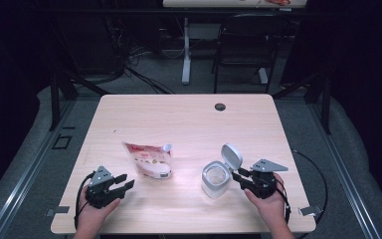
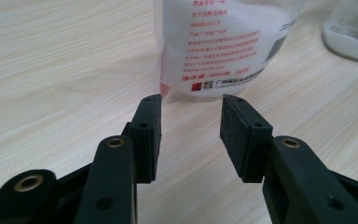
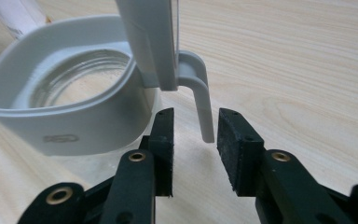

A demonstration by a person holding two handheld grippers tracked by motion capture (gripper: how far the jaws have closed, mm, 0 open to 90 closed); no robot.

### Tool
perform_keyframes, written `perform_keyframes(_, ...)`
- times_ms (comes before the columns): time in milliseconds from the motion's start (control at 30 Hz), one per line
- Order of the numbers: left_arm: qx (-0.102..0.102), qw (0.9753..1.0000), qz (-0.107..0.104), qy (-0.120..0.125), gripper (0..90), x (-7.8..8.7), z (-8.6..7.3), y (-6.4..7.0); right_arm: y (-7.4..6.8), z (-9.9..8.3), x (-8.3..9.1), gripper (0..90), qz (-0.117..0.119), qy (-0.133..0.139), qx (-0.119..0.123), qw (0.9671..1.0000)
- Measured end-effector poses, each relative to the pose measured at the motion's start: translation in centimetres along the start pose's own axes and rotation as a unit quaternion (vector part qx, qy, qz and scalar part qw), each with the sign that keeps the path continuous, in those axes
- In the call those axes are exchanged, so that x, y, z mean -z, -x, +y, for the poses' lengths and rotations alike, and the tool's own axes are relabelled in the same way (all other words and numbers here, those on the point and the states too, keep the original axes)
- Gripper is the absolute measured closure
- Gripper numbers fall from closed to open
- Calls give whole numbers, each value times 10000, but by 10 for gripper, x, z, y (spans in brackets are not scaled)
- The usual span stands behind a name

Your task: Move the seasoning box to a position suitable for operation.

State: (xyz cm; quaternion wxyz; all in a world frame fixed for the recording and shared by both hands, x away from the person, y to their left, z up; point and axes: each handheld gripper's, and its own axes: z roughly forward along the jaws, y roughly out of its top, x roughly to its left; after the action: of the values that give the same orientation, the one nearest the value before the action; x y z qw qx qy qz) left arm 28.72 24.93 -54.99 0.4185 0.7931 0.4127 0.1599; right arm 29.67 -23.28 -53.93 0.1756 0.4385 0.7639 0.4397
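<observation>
Bare tabletop (image 1: 189,119) beyond both things, clear lane between pouch (image 1: 149,159) and jar (image 1: 215,180), pouch just ahead of left gripper (image 1: 124,181), jar's raised lid (image 1: 232,156) and hinge tab (image 3: 204,107) right before right gripper (image 1: 239,175)

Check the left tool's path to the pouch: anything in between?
Nothing visible. The left tool is open and points straight at the pouch, with bare table between them. The open-lidded jar stands off to the side, by the right tool.

Table (image 1: 189,124) brightly lit from above, surroundings dark; high view soft, close views' near parts blurred
</observation>
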Motion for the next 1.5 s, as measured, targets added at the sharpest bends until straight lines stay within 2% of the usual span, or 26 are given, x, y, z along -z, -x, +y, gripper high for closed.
perform_keyframes(67,5,10000,-13,11,588,0,0,0,0,-1,7,649,44,48,-151,9999)
perform_keyframes(267,47,10000,-20,61,590,0,0,-3,2,-2,23,652,54,158,-360,9992)
perform_keyframes(400,78,9999,-31,92,592,-1,0,-5,0,-2,33,654,83,160,-358,9992)
perform_keyframes(467,88,9999,-49,77,592,-1,-1,-6,-4,-2,40,617,-17,172,-311,9994)
perform_keyframes(533,87,9999,-48,72,592,-1,-1,-7,-5,-2,41,617,-33,166,-327,9993)
perform_keyframes(600,103,9999,-42,72,592,-1,-1,-7,-7,-2,44,618,-65,232,-350,9991)
perform_keyframes(700,99,9999,-32,66,591,0,-1,-7,-11,1,47,645,9,357,-339,9988)
perform_keyframes(733,98,9999,-38,65,591,0,-1,-7,-14,3,48,648,86,415,-318,9986)
perform_keyframes(867,71,9999,-63,75,594,0,-1,-7,-19,5,48,667,80,307,-148,9994)
perform_keyframes(1000,75,9999,-103,101,594,1,-1,-6,-22,6,48,676,103,313,-85,9994)
perform_keyframes(1100,33,9999,-109,82,594,3,0,-5,-24,11,55,687,122,390,151,9991)
perform_keyframes(1167,74,9998,-133,142,593,4,0,-3,-26,13,57,690,122,396,187,9990)
perform_keyframes(1200,69,9998,-134,127,586,5,0,-2,-28,16,62,705,142,456,280,9985)
perform_keyframes(1267,83,9998,-143,146,585,5,1,-2,-32,21,66,707,175,539,293,9980)
perform_keyframes(1500,52,9997,-158,171,597,5,1,-1,-45,39,70,727,337,495,449,9972)
